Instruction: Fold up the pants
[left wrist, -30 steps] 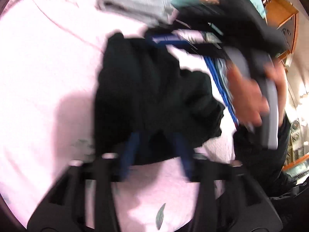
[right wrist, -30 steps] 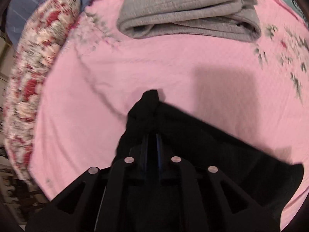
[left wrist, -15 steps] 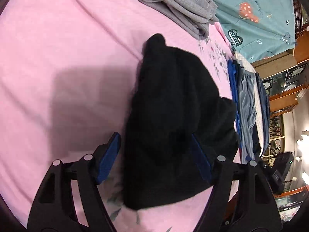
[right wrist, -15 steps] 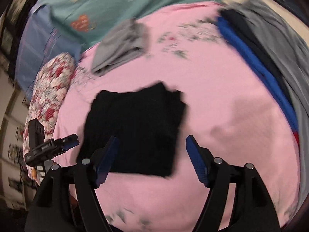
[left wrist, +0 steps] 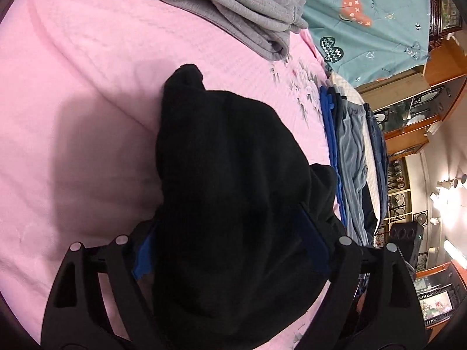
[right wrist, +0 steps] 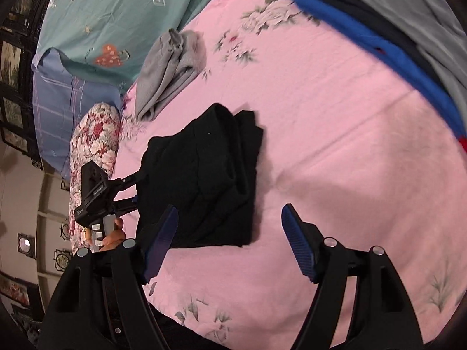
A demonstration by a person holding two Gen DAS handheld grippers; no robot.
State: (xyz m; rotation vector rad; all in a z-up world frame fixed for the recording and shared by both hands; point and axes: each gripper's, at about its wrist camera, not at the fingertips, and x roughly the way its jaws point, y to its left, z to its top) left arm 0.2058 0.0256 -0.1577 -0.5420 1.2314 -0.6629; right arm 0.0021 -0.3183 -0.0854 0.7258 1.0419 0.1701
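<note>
The black pants [right wrist: 204, 180] lie folded into a compact bundle on the pink bedspread [right wrist: 335, 151]. In the left wrist view they [left wrist: 233, 192] fill the middle and cover the space between my fingers. My left gripper [left wrist: 230, 242] is open, its blue pads on either side of the bundle's near end; it also shows in the right wrist view [right wrist: 134, 186] at the bundle's left edge. My right gripper [right wrist: 230, 233] is open and empty, held above the bed just short of the bundle's near edge.
A folded grey garment [left wrist: 233, 8] lies farther back on the bed. Blue, dark and grey clothes [right wrist: 394, 38] are laid along the bed's right side. A floral bolster [right wrist: 93, 145] and teal sheet [right wrist: 116, 8] lie at the back left.
My right gripper let go of the pants, opened and pulled back and up. My left gripper has moved in so that its open fingers straddle the folded bundle.
</note>
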